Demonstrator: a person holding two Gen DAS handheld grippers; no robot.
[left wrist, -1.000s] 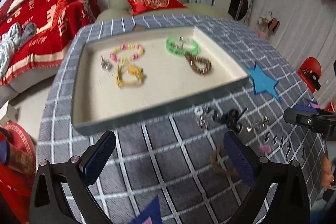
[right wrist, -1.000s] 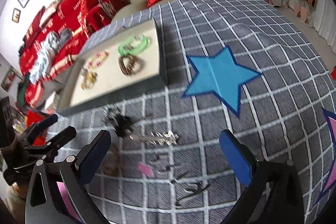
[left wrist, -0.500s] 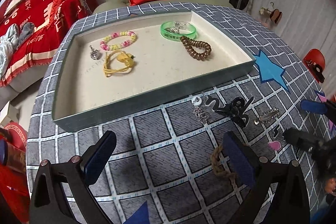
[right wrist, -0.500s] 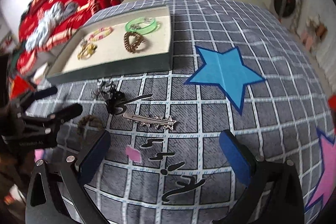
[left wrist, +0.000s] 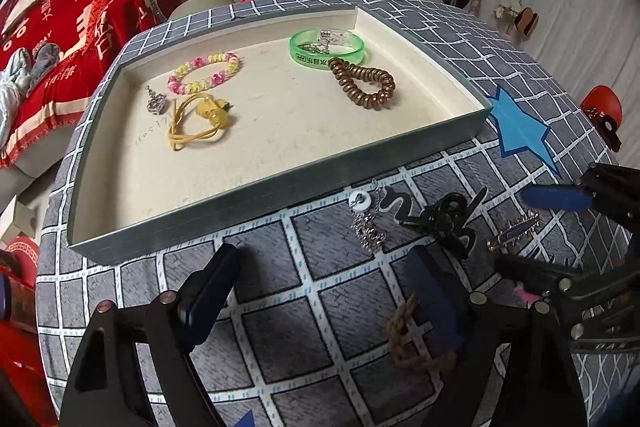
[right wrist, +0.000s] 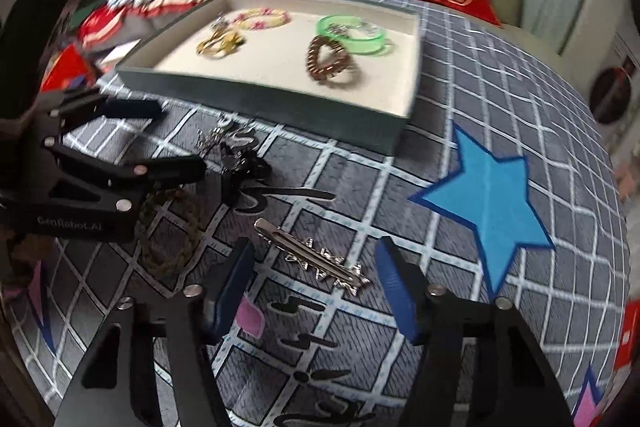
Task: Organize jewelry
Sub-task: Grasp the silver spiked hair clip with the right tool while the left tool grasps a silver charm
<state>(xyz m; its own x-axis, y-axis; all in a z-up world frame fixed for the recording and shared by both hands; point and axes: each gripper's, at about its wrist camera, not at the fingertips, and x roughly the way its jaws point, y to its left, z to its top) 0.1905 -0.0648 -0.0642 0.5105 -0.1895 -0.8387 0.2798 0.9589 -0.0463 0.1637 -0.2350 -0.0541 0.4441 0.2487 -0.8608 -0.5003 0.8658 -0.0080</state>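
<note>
Our right claw (right wrist: 312,283) is closing, its pads either side of the silver hair clip (right wrist: 316,261) at lower centre but not yet pressing it. Our left claw (left wrist: 320,291) stands open over the bench (left wrist: 280,311), a brown braided bracelet (left wrist: 404,335) beside its right pad. The tray (left wrist: 280,183) fills the upper frame.

Tray wall (left wrist: 280,187) behind, perhaps crowding clutter (left wrist: 444,223).

One tray (left wrist: 280,183) holding five jewelry pieces; four loose pieces on the tablecloth (left wrist: 280,327); two grippers.
</note>
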